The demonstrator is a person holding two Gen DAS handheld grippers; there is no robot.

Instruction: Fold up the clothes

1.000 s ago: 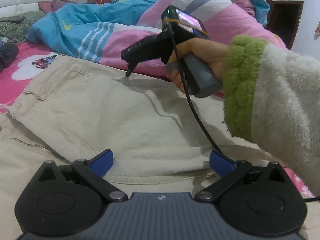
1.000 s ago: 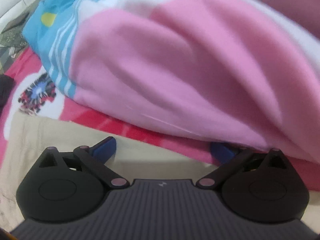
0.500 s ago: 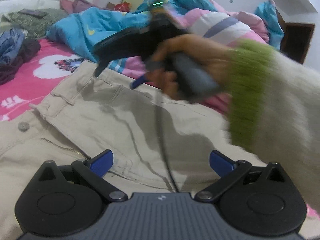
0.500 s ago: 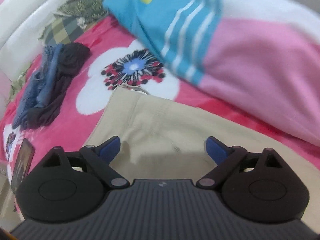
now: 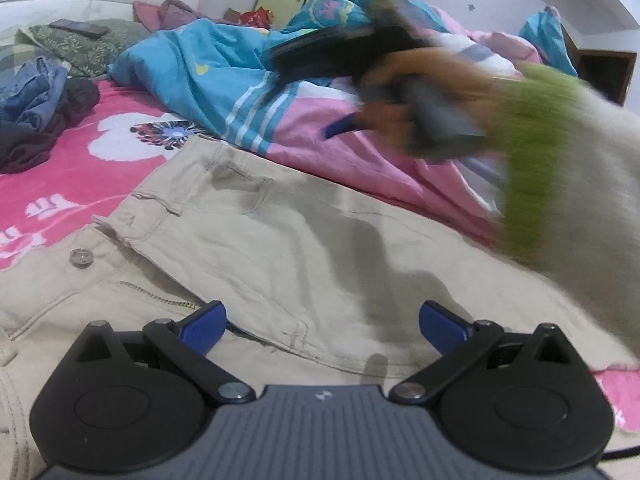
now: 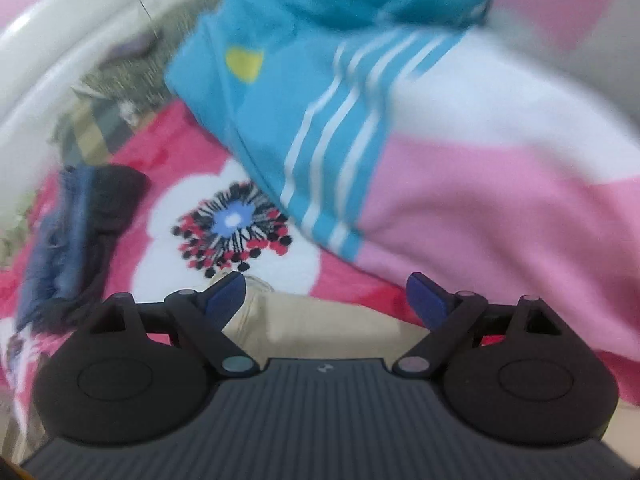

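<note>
Beige trousers (image 5: pixel 280 240) flat on bed, left gripper (image 5: pixel 322 322) and right gripper (image 6: pixel 324 298) spread wide, holding nothing

Evenly lit indoors, soft and fairly bright, without glare. Soft grey shadows across the beige trousers (image 5: pixel 304 240) in the left wrist view. Heavy motion blur over the hand (image 5: pixel 404 108) there; smeared throughout the right wrist view, worst on the quilt (image 6: pixel 460 152). Fisheye bending, dark corners.
</note>
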